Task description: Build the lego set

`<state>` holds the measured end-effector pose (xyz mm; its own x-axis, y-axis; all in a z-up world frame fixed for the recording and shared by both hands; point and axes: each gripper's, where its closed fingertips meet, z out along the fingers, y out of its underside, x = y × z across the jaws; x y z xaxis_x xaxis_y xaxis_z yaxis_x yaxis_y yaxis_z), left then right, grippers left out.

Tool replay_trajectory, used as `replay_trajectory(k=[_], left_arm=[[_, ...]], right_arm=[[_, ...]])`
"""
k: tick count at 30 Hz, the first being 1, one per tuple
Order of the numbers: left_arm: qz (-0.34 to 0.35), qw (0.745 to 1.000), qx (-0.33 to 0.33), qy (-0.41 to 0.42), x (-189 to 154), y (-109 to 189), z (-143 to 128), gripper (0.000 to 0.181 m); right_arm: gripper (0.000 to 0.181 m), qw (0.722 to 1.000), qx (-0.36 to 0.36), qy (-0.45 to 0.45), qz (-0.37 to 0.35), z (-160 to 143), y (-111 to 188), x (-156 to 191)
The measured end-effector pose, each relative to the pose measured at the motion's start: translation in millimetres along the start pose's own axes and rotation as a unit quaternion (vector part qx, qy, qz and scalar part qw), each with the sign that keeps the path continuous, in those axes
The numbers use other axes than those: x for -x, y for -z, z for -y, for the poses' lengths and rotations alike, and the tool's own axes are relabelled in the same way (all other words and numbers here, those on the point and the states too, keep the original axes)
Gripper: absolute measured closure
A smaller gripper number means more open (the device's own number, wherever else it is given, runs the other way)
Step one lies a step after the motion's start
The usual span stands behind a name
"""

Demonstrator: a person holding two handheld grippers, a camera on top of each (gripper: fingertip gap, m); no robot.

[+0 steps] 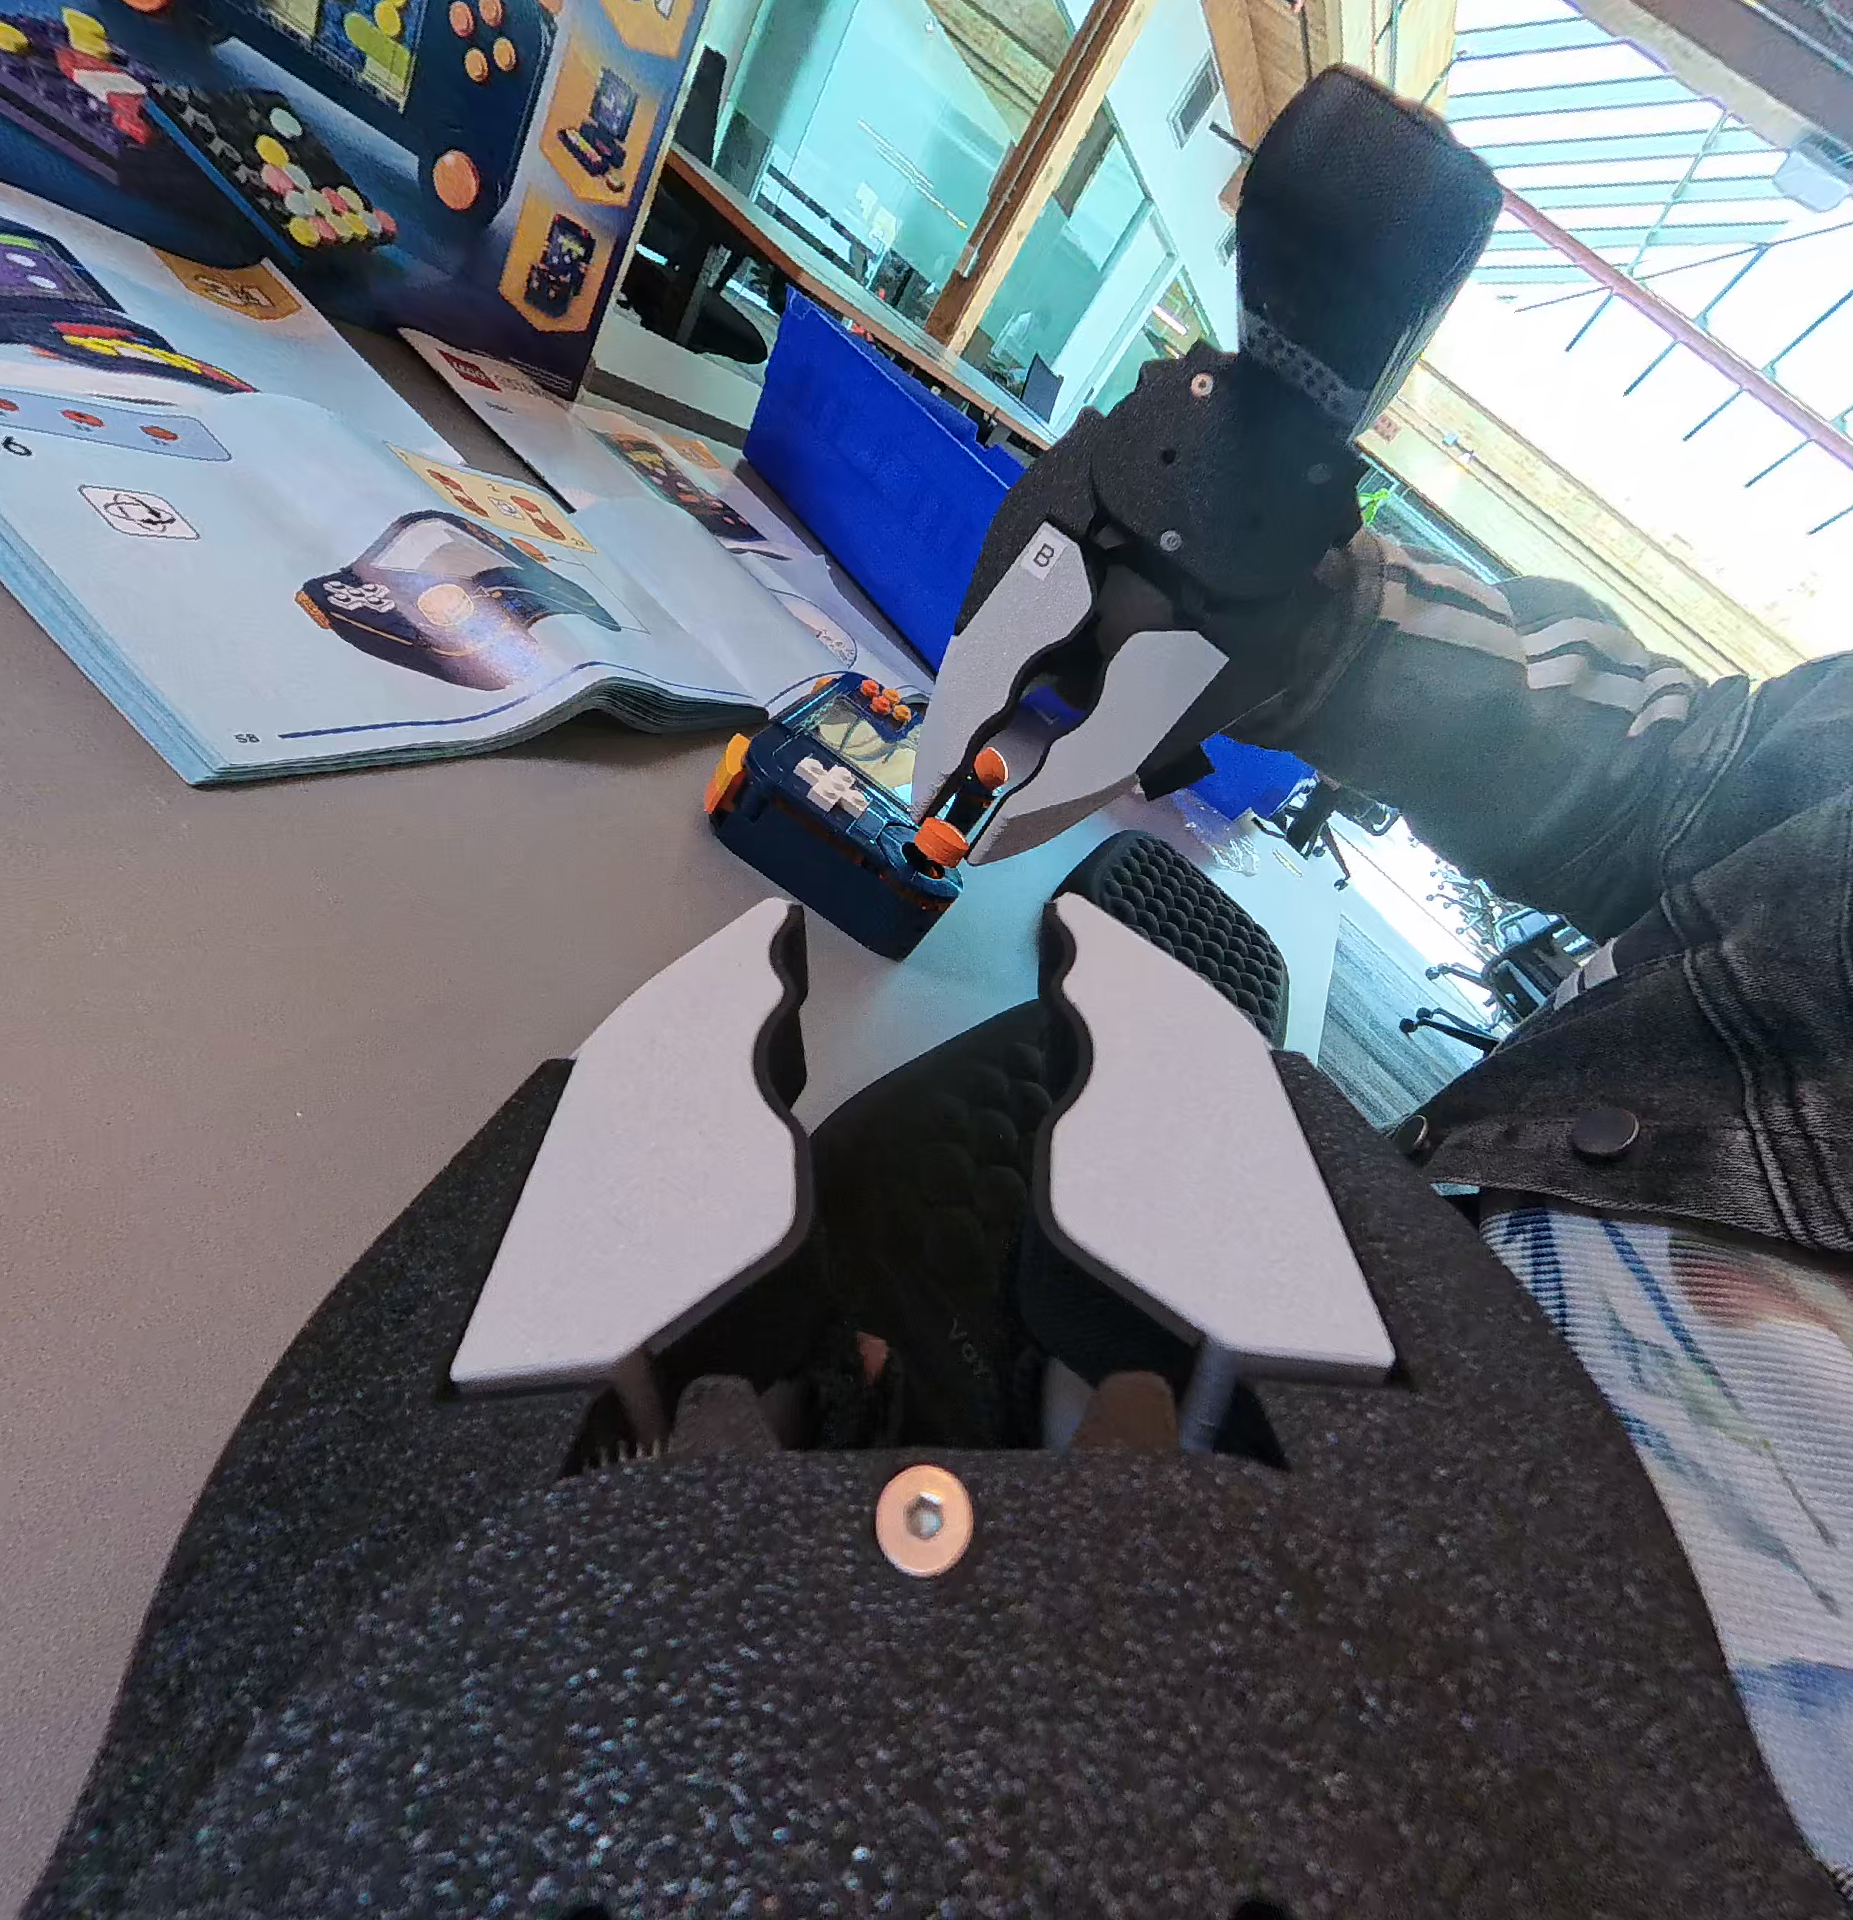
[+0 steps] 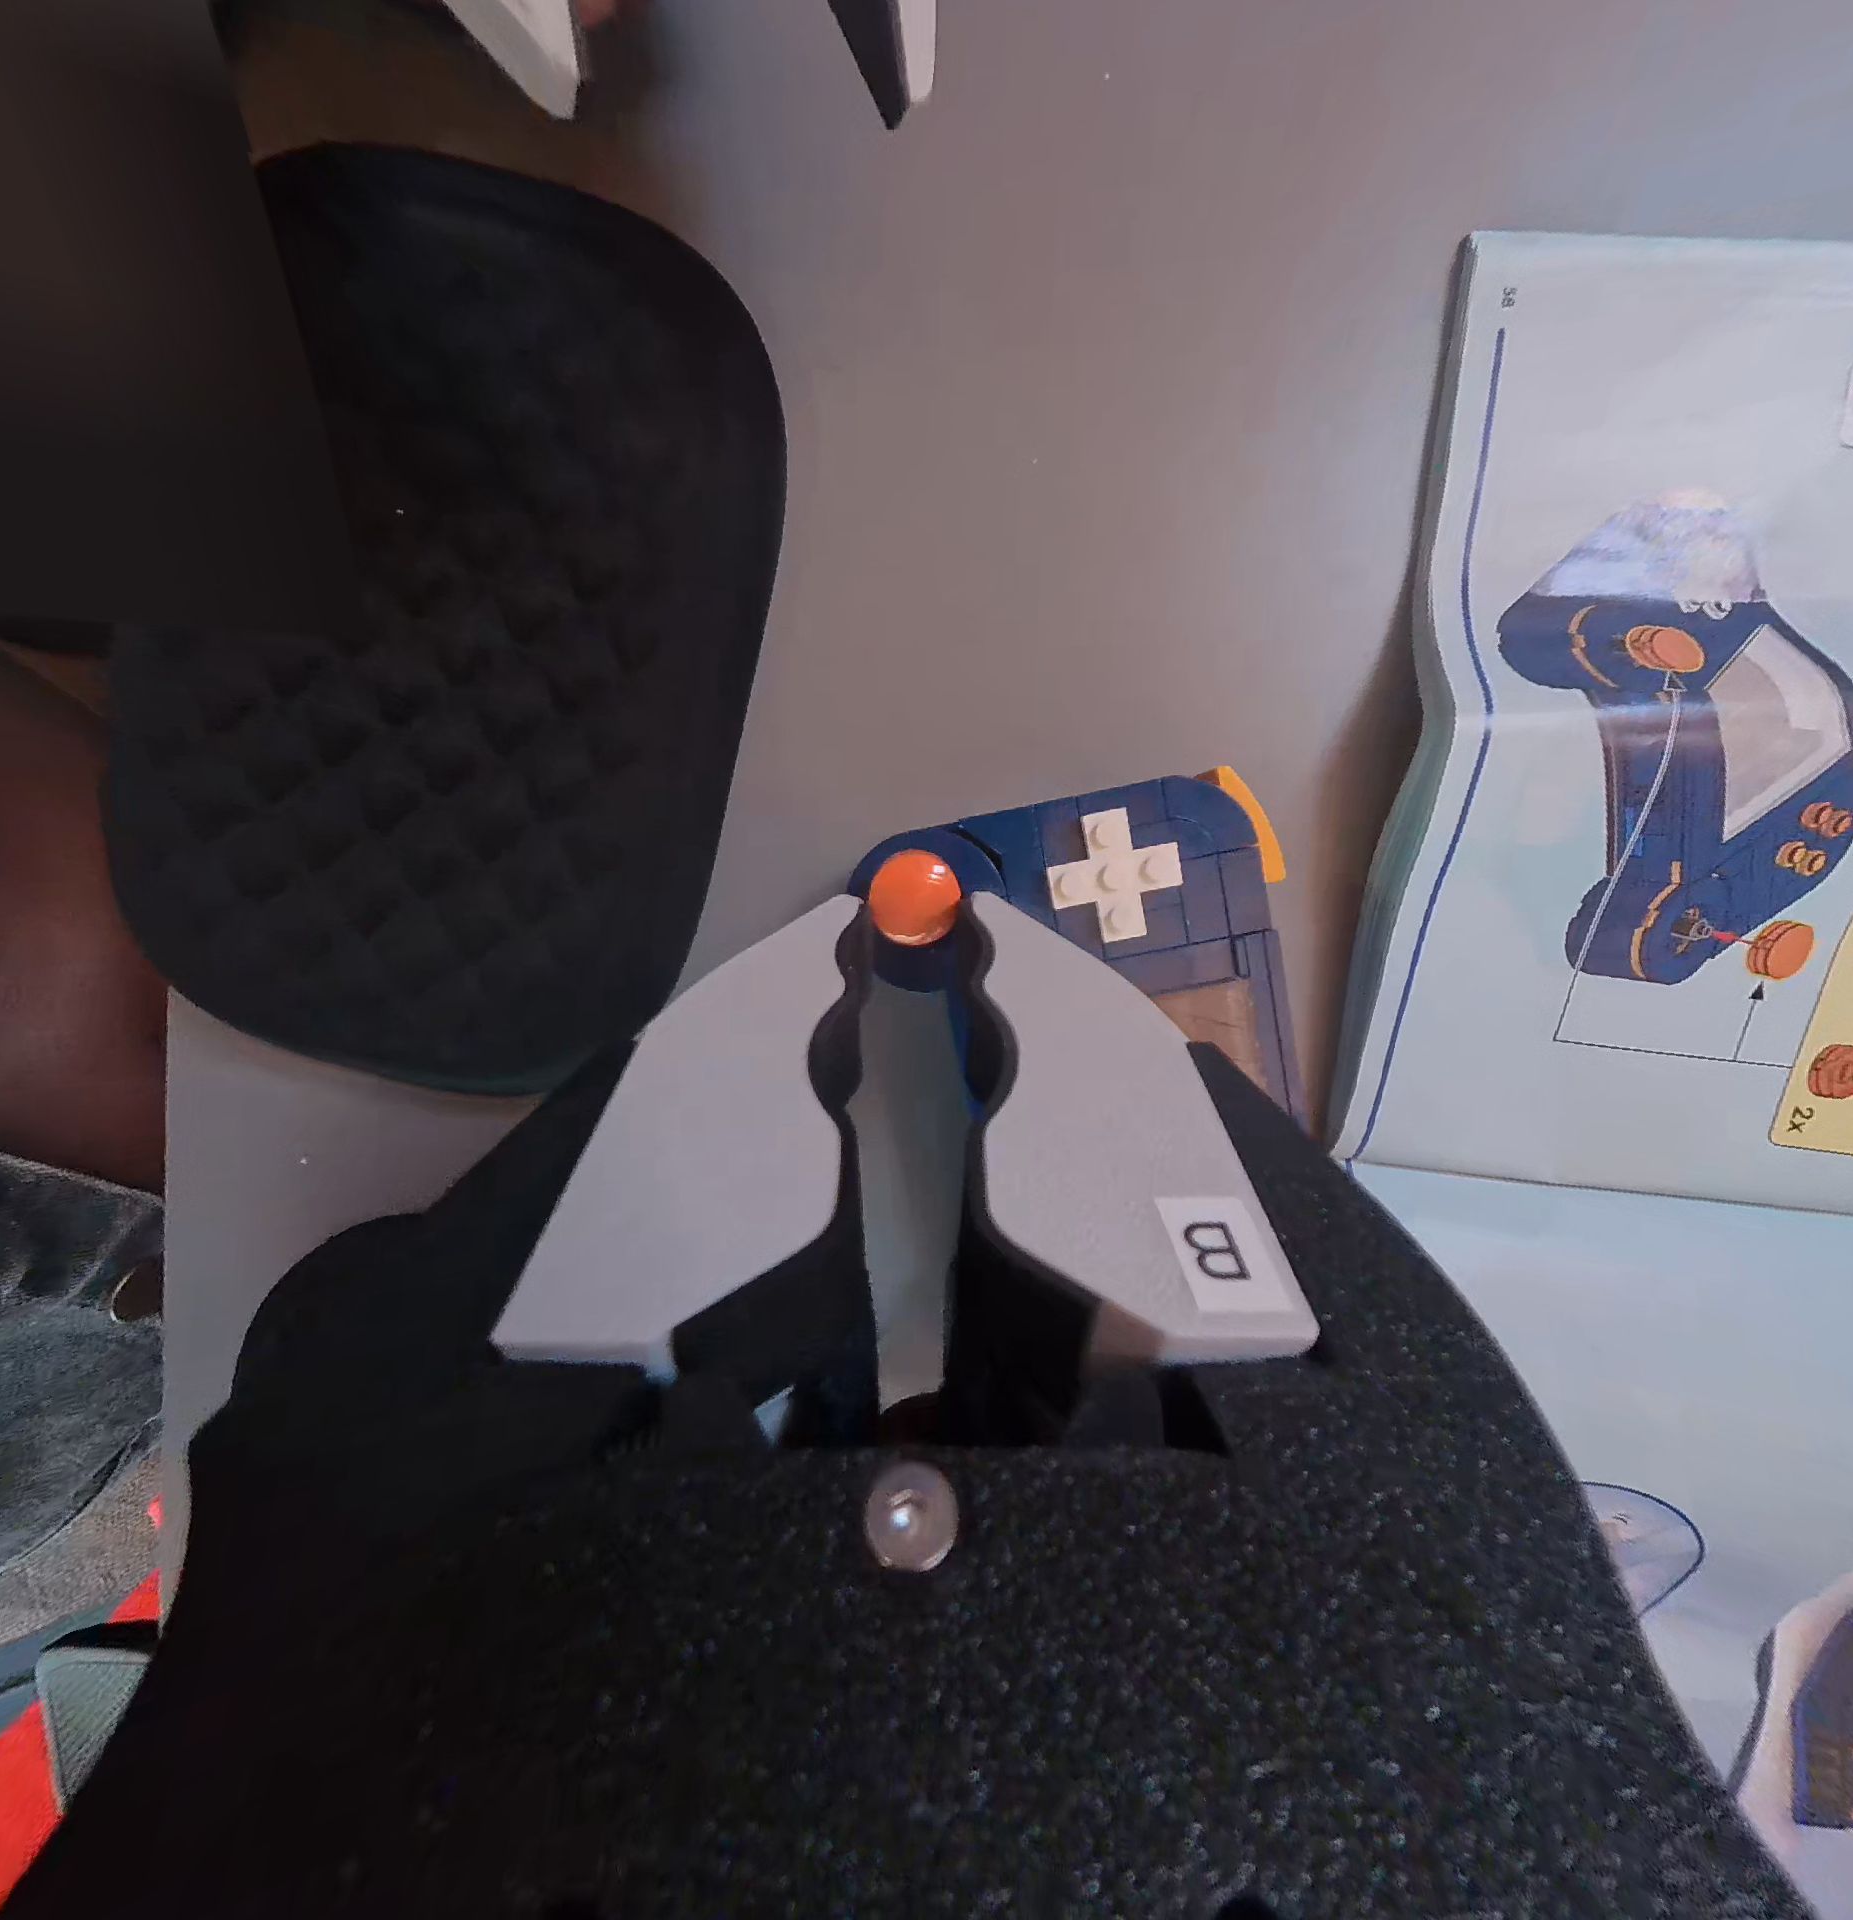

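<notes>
One gripper (image 2: 914, 914) pinches joystick (image 2: 911, 896)

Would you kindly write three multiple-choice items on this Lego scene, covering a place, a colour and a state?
1. Where does the open instruction booklet lie?
A. on the grey table
B. inside the blue bin
C. on the chair

2. What colour is the cross-shaped pad on the Lego game controller?
A. orange
B. white
C. black

3. How do the left tongs stand?
A. shut on a brick
B. open and empty
C. shut on the booklet

Answers: 1 A, its pages rest flat on the table. 2 B, white against dark blue. 3 B, a wide gap shows, while the right tongs grip the orange joystick.
</notes>
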<state>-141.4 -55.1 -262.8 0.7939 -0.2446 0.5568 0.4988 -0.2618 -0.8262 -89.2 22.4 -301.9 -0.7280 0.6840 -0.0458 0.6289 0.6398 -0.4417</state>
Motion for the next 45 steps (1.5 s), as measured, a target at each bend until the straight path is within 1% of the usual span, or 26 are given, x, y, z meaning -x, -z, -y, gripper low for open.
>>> replay_trajectory(k=[19, 28, 30, 31, 32, 33, 34, 36, 38, 39, 41, 43, 45], left_arm=[[-0.002, 1.000, -0.003, 0.000, 0, 1, 1, 0.140], [-0.003, 1.000, -0.003, -0.001, -1, 0, 1, 0.142], [-0.003, 1.000, -0.003, -0.001, -1, 0, 1, 0.142], [-0.003, 1.000, -0.003, -0.001, -1, 0, 0, 0.142], [-0.003, 1.000, -0.003, -0.002, -1, 0, 0, 0.143], [-0.004, 1.000, -0.003, -0.002, -1, 0, 0, 0.143], [-0.005, 1.000, -0.003, -0.002, -2, 0, 0, 0.143], [-0.007, 1.000, -0.004, 0.000, -2, 1, 1, 0.143], [-0.009, 1.000, -0.005, 0.000, -2, 1, 1, 0.143], [-0.009, 1.000, -0.004, -0.003, -3, 1, 0, 0.143], [-0.008, 1.000, -0.001, -0.009, -4, 1, 0, 0.143], [-0.013, 1.000, 0.002, -0.012, -6, -1, -2, 0.144], [-0.020, 1.000, 0.007, -0.009, -9, -3, -3, 0.145]], right_arm=[[0.167, 1.000, 0.013, -0.003, 0.002, -3, 2, -2], [0.167, 0.997, 0.069, 0.007, -0.021, -5, 2, -2], [0.167, 0.995, 0.098, 0.007, -0.029, -9, 1, -3], [0.171, 0.992, 0.120, 0.012, -0.032, -14, -2, -3], [0.181, 0.992, 0.120, 0.019, -0.031, -13, -3, -3], [0.181, 0.994, 0.107, 0.013, -0.015, -7, -3, 2], [0.181, 0.995, 0.100, 0.003, -0.014, -2, 0, 2], [0.181, 0.994, 0.106, 0.011, -0.033, 1, 7, -2], [0.181, 0.991, 0.119, 0.011, -0.054, -3, 10, -7], [0.181, 0.992, 0.111, 0.010, -0.060, -5, 9, -8], [0.180, 0.997, 0.054, 0.012, -0.056, -1, 7, -5], [0.169, 0.999, -0.003, -0.005, -0.037, -1, 5, 3], [0.163, 0.999, -0.037, -0.015, -0.025, -10, 4, 9]])
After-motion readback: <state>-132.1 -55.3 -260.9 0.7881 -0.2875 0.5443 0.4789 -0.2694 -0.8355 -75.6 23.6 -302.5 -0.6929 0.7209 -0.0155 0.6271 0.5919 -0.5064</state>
